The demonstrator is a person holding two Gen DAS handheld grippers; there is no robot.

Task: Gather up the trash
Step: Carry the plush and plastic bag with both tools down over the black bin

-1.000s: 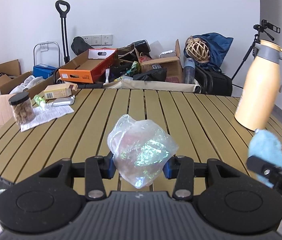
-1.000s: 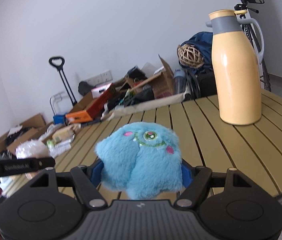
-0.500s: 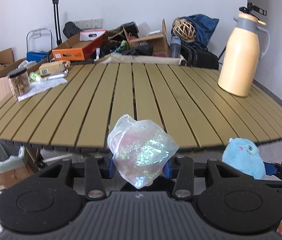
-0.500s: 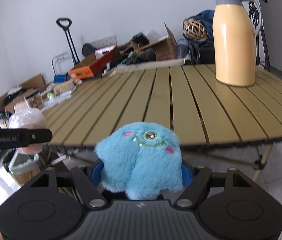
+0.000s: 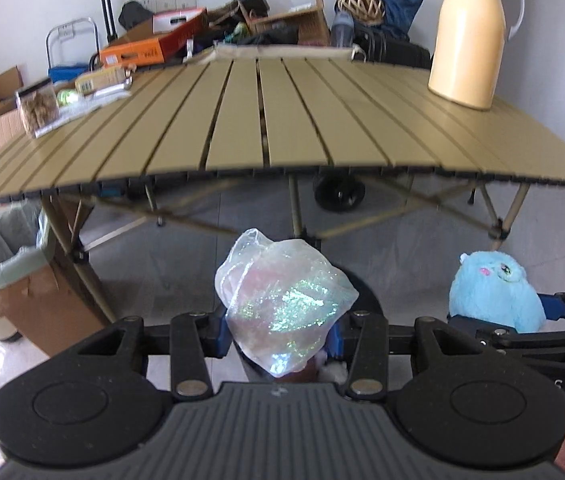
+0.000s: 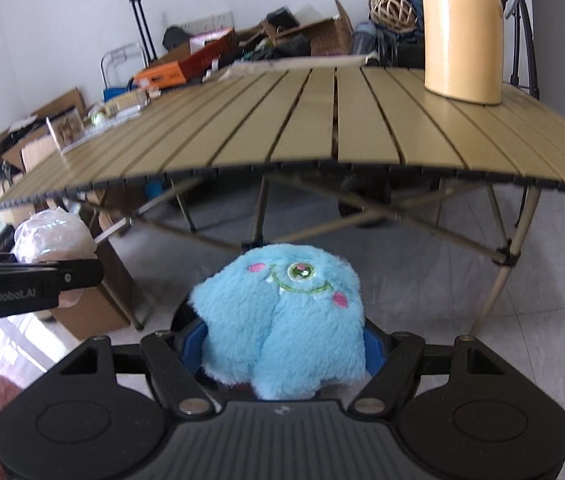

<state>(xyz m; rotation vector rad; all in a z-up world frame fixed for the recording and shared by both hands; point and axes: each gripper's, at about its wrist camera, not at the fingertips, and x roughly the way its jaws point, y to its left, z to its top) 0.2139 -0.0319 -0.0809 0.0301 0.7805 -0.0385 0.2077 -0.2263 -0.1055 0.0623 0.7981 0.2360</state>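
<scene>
The left gripper [image 5: 280, 338] is clamping a crumpled iridescent plastic bag [image 5: 284, 308] between its blue pads, and the bag is bulging above and below the fingers. The right gripper [image 6: 282, 350] is squeezing a blue plush toy [image 6: 282, 320] in the same way, face upward. Both loads are hanging in the air in front of the slatted folding table [image 5: 302, 120], below the level of its top and over the grey floor; neither is touching any surface.

**Task status**
- Pickup is complete for these two items: each gripper is carrying one.
- Disposal is not yet done. The lined bin [image 5: 6, 256], a cardboard box with a pale green liner, is standing on the floor to the left, beside the table leg and well apart from both loads. In the left wrist view its visible interior is showing only liner; its bottom is hidden.
- The plastic bag is the nearer of the two loads to the bin, so it is probably going in first.

**Remaining on the table**
- A clear jar of snacks [image 5: 38, 106], a sheet of paper [image 5: 82, 108] under it and a small carton [image 5: 102, 76] are sitting at the far left corner. Whether any of these count as trash cannot be told.
- A cream thermos jug [image 5: 468, 36] is standing upright at the far right and is likely staying.

**Caution**
The bag is thin and slippery in appearance, so it is likely clinging to the pads on release.
</scene>
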